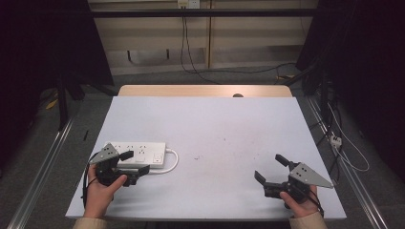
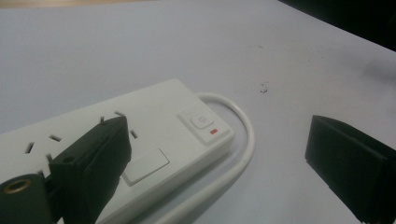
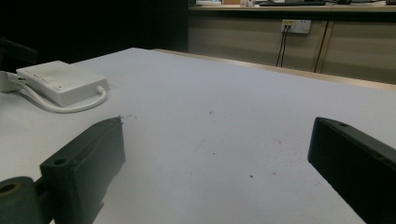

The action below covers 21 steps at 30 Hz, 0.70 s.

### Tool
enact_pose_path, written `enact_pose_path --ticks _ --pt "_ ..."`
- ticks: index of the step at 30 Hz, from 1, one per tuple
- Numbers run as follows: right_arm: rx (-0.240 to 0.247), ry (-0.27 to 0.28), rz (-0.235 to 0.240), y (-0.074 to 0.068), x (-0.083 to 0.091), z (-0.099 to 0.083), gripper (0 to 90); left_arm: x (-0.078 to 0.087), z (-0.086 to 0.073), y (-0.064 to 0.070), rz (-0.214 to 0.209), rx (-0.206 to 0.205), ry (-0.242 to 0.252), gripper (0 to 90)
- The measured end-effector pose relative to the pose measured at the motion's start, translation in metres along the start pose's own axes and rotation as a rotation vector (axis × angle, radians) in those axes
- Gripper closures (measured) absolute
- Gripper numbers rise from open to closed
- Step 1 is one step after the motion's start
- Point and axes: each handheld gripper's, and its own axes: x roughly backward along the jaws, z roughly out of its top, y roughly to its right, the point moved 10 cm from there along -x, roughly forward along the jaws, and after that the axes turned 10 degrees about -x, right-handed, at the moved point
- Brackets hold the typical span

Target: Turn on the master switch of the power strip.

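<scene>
White power strip [image 1: 137,153], one; two tongs.

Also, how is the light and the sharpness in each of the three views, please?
High view: table evenly lit, surroundings dark, power strip sharp. Left gripper view: strip in focus, the close jaws soft, no glare. Right gripper view: dimmer, left side in shadow, the near jaws blurred.

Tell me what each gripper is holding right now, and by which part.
Nothing is held. The left gripper is open over the white power strip; the right gripper is open above bare table.
</scene>
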Motion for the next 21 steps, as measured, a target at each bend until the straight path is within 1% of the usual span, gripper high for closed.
enact_pose_path --ticks 9,12,13,15,21 --pt "0.000 -0.001 0.000 0.0002 0.0001 -0.0003 3.5 0.0053 -0.0058 -0.0038 0.008 0.000 -0.004 6.6" --pt "-0.003 -0.003 0.000 0.0002 0.0001 -0.0008 3.5 0.0072 -0.0071 -0.0052 0.011 0.009 0.004 6.1" --pt "-0.003 -0.004 0.000 0.0002 0.0001 -0.0009 3.5 0.0083 -0.0078 -0.0057 0.012 0.008 0.000 6.2" --pt "-0.002 -0.008 0.000 0.0004 0.0000 -0.0016 3.5 0.0092 -0.0081 -0.0053 0.006 0.017 -0.001 6.2" --pt "0.000 -0.014 0.002 0.0004 -0.0002 -0.0025 3.4 0.0094 -0.0065 -0.0070 0.017 0.011 0.004 6.2"
